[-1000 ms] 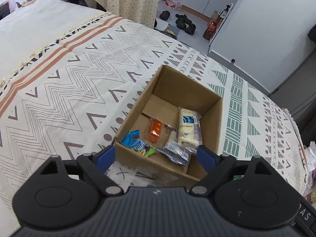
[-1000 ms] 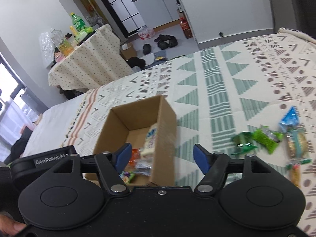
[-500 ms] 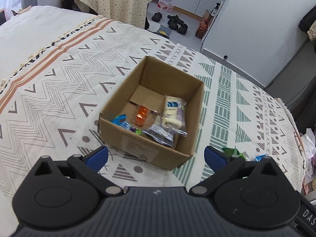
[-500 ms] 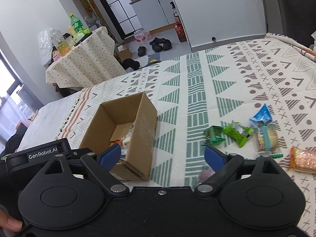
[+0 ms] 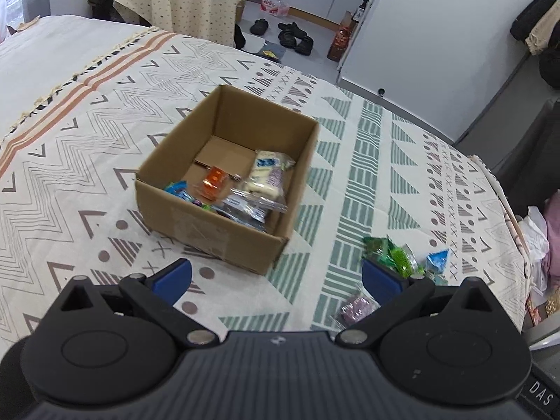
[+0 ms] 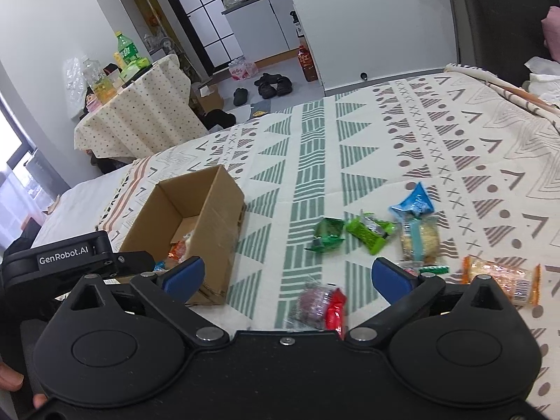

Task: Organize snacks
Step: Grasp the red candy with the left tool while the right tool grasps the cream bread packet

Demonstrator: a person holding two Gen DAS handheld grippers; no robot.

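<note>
Left wrist view: open brown cardboard box (image 5: pixel 224 178) on the patterned bedspread (image 5: pixel 87 161), partly filled with snacks.
Inside lie a cream-wrapped bar (image 5: pixel 264 175) pointing toward 1 o'clock, an orange packet (image 5: pixel 211 183) and a blue wrapper (image 5: pixel 176 189). More snacks, including a bright green packet (image 6: pixel 369 232) with its long axis 10-to-4, lie loose at the box's 3 o'clock. Left claw (image 5: pixel 276 276) gapes wide, empty; right claw (image 6: pixel 287 274) is opening, a red-ended clear packet (image 6: pixel 320 309) below it, untouched.

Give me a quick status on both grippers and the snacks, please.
Left gripper open, empty. Right gripper opening, empty. Cardboard box part filled; loose snacks on bedspread. Nothing blocking.
</note>
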